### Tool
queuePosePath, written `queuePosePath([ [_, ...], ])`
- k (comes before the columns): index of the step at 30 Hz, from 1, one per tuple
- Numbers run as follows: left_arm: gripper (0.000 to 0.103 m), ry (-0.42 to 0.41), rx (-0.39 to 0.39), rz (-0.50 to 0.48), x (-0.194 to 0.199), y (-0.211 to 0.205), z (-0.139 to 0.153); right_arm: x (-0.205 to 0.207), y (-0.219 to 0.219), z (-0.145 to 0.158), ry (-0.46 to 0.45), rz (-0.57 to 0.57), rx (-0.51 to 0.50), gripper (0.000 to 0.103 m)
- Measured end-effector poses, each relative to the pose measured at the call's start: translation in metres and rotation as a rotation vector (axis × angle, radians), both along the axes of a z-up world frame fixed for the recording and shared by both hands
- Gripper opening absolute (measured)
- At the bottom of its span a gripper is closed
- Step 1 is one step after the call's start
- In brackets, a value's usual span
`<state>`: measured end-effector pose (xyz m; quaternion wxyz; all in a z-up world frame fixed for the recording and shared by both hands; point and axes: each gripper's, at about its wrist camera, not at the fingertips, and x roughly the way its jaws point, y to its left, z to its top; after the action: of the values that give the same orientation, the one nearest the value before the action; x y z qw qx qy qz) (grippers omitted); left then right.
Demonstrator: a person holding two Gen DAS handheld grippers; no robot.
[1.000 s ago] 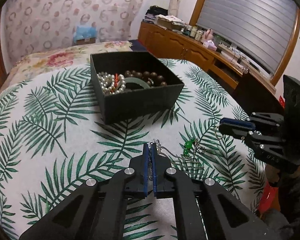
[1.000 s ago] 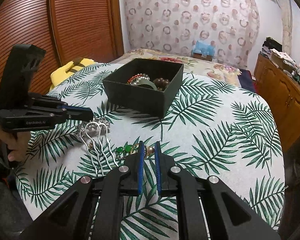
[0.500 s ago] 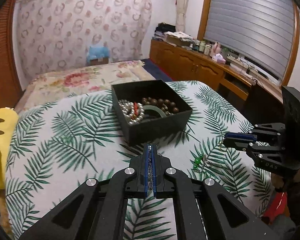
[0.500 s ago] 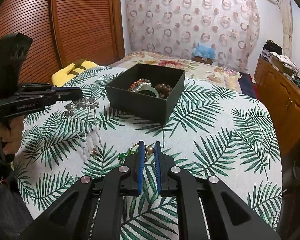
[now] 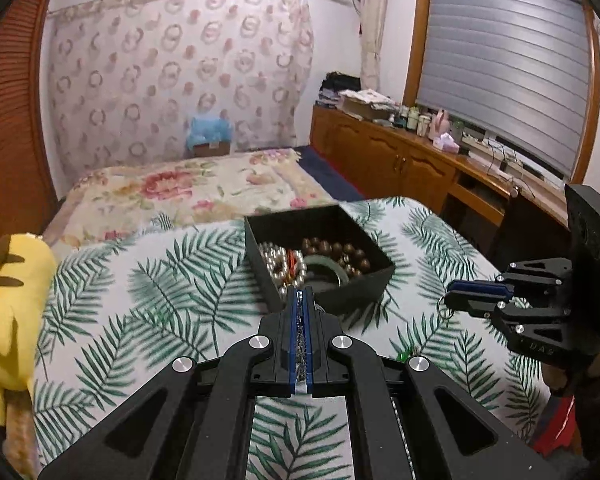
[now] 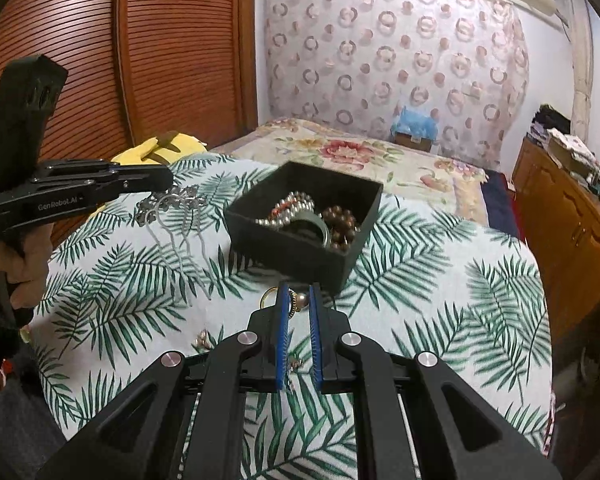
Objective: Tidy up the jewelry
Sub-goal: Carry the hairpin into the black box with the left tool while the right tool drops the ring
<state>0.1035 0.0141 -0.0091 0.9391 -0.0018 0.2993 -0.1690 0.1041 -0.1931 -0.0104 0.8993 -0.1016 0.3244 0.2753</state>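
The left gripper [image 5: 299, 300] had its jaws pressed flat together on the ornate head of a silver hair comb [image 6: 176, 216], so its four long prongs hung free above the table [image 5: 148, 304], ready to be carried to the box. The right gripper [image 6: 298, 300] had its jaws nearly closed on a small earring [image 6: 298, 301] with a round bead and a gold hoop, pinched near the tips. Just beyond both jaws, one black box [image 6: 300, 248] sat open on the leaf-print cloth, well placed as the drop point. It already held three pieces: a pearl strand [image 5: 278, 260], a green bangle [image 5: 328, 276] and a brown bead bracelet [image 5: 340, 252]. At least one small piece [image 6: 202, 340] lay loose on the cloth to the near left.
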Motion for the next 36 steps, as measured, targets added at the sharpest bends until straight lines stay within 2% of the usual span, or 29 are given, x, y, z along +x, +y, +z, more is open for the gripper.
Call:
queuePosePath([
  [15,0.002,-0.085,-0.010,0.034,0.039,-0.001,0.037,0.048,0.008,0.014,-0.022,0.025,0.038,0.011],
  [32,0.002,-0.039,-0.020,0.059,0.089,-0.002,0.020,0.112,0.024,-0.010,0.050,0.043,0.062,0.012],
  [34,0.002,-0.028,-0.021,0.055,0.093,-0.003,0.016,0.115,0.024,-0.012,0.058,0.045,0.067,0.024],
  [36,0.002,-0.021,-0.020,0.052,0.097,-0.005,0.013,0.118,0.023,-0.014,0.063,0.044,0.070,0.028],
])
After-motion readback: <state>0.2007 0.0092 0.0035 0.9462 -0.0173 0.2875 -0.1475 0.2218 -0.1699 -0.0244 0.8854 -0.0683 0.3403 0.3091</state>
